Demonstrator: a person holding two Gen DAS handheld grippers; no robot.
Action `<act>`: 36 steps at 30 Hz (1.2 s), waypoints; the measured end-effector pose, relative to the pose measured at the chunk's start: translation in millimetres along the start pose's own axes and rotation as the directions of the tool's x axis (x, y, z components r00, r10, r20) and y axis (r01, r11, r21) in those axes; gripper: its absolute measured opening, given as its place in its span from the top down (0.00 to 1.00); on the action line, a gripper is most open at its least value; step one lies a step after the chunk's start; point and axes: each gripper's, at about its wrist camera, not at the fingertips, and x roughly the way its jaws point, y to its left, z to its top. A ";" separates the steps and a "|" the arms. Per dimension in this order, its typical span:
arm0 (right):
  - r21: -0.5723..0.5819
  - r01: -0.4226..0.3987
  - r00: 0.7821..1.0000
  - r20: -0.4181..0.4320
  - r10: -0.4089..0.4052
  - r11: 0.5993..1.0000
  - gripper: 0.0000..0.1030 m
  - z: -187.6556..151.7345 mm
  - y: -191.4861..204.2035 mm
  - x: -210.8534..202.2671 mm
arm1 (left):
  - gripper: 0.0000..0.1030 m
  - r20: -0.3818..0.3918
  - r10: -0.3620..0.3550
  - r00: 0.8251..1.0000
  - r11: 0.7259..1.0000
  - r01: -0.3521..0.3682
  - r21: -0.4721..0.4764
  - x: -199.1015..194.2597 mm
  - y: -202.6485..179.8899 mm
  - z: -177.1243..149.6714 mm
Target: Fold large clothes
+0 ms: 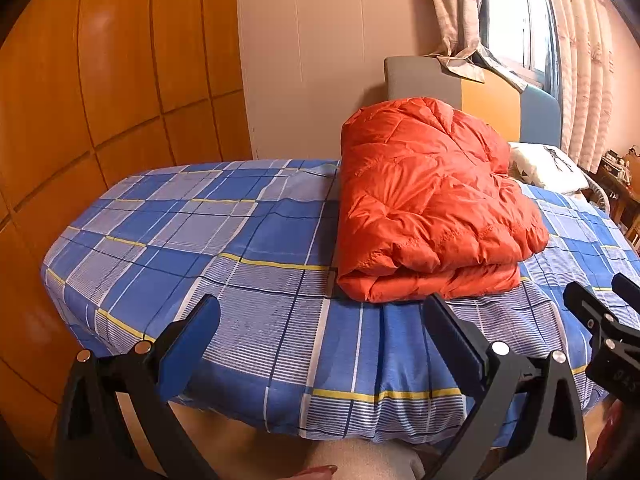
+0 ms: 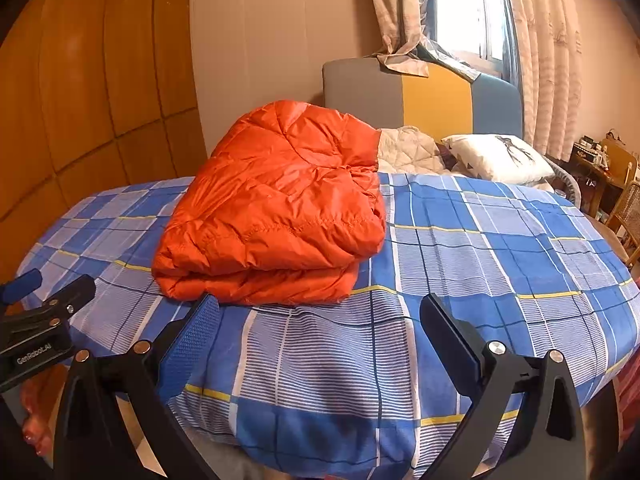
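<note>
Lying folded on the plaid bedsheet (image 1: 260, 240), orange down jacket (image 1: 432, 208) looks done; left gripper (image 1: 320, 332) and right gripper (image 2: 320, 328) spread, empty, near its front edge

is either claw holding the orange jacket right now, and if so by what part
Nothing is held. The left claw and right claw are both open, short of the folded orange jacket lying on the bed.

Blue plaid bedsheet (image 2: 480, 240) fills lower frame. White printed pillow (image 2: 496, 158) right of centre, against grey-yellow-blue headboard (image 2: 432, 96). Orange wood wardrobe panels (image 1: 100, 80) at left; patterned curtains (image 2: 548, 60) upper right.
</note>
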 end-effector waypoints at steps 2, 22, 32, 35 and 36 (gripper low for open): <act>-0.002 -0.003 1.000 -0.005 0.003 1.000 0.03 0.7 -0.2 0.7 | 0.02 0.000 0.002 1.000 1.000 -0.002 -0.001 -0.4 0.2 -0.2; 0.015 -0.005 1.000 -0.021 0.006 1.000 0.03 -0.3 -1.9 2.6 | 0.02 -0.007 -0.004 1.000 1.000 0.004 -0.008 1.5 0.7 -2.1; 0.020 -0.007 1.000 -0.023 0.008 1.000 0.03 -0.2 -2.4 3.1 | 0.02 -0.013 -0.011 1.000 1.000 0.010 -0.008 2.0 0.2 -3.0; 0.020 -0.009 1.000 -0.026 0.010 1.000 0.03 -0.6 -2.5 3.6 | 0.02 -0.014 -0.011 1.000 1.000 0.011 -0.007 2.2 0.2 -2.9; 0.018 -0.007 1.000 -0.028 0.008 1.000 0.03 -0.9 -2.2 3.9 | 0.02 -0.014 -0.011 1.000 1.000 0.011 -0.007 2.5 0.3 -3.1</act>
